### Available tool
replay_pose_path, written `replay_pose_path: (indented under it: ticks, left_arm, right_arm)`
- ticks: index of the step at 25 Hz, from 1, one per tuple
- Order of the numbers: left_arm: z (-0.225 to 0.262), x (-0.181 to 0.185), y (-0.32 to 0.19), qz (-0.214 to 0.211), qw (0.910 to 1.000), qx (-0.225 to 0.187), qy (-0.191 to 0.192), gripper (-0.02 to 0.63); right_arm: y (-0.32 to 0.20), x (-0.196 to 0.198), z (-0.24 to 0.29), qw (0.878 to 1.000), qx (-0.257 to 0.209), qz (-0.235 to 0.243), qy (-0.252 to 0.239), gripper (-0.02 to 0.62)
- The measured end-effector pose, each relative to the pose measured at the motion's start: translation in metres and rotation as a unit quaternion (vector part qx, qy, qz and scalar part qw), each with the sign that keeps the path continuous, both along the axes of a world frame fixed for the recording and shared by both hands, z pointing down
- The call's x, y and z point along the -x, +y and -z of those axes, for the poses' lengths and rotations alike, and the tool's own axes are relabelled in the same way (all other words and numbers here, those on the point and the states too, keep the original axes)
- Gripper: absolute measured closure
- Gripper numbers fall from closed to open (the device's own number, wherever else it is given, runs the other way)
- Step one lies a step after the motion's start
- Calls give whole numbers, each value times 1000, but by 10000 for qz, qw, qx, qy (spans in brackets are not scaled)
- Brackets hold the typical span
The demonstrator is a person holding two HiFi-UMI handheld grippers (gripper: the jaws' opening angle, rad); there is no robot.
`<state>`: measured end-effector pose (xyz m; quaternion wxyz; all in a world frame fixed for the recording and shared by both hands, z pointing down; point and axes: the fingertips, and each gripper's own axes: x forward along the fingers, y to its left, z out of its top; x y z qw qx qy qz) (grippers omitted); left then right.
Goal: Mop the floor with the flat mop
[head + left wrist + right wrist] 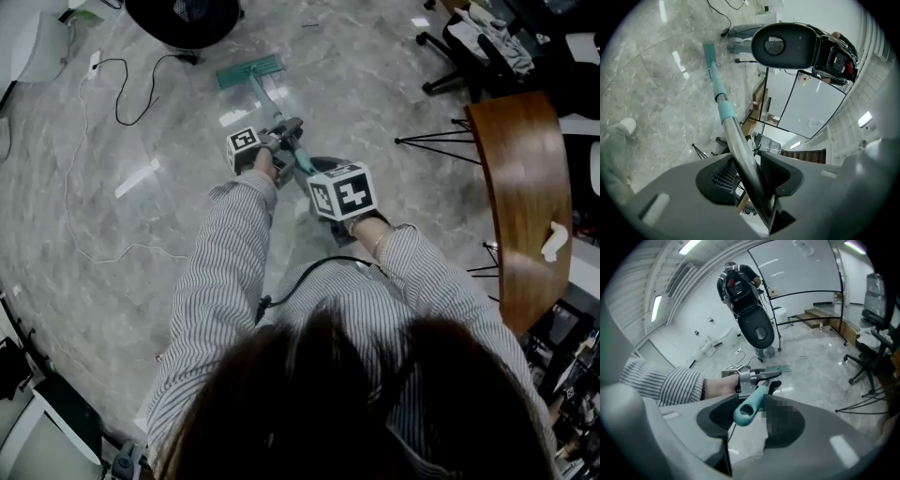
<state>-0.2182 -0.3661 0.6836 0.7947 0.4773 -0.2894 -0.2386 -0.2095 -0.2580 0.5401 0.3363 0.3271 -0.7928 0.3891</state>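
Observation:
The flat mop lies with its teal head [248, 70] on the grey marble floor ahead of me, its pole [272, 111] slanting back toward my body. In the left gripper view the metal pole [733, 136] runs between the jaws of my left gripper [749, 161], which is shut on it, and the mop head [708, 49] shows far down the pole. My right gripper [754, 404] is shut on the teal handle end [749, 409], just behind my left gripper [751, 376]. From the head view the left gripper [286, 131] sits ahead of the right gripper [317, 169].
A black office chair [187, 19] stands just beyond the mop head. A thin cable [94, 122] loops over the floor at left. A curved wooden table [525, 197] and black tripod legs [431, 141] lie to the right, with another chair [469, 47] at the back right.

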Motion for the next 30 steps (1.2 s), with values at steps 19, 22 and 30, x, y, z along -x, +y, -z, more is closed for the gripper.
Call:
replay_pose_path:
  ticks: [19,22,30]
  left_arm:
    - [-13,-3,-40,-114,9999,-74,105,465]
    - [-19,-19,-24,-201,9997,-72,99,466]
    - [-4,-83,47,-153,9995,-69,266,466]
  right_arm:
    - [-39,-8,-26,9908,807,-1010,-407,446]
    - [-24,-26,-28,9918,812,-960,-238,453]
    - [45,-88,-21,9902,865,-1059,-289,456]
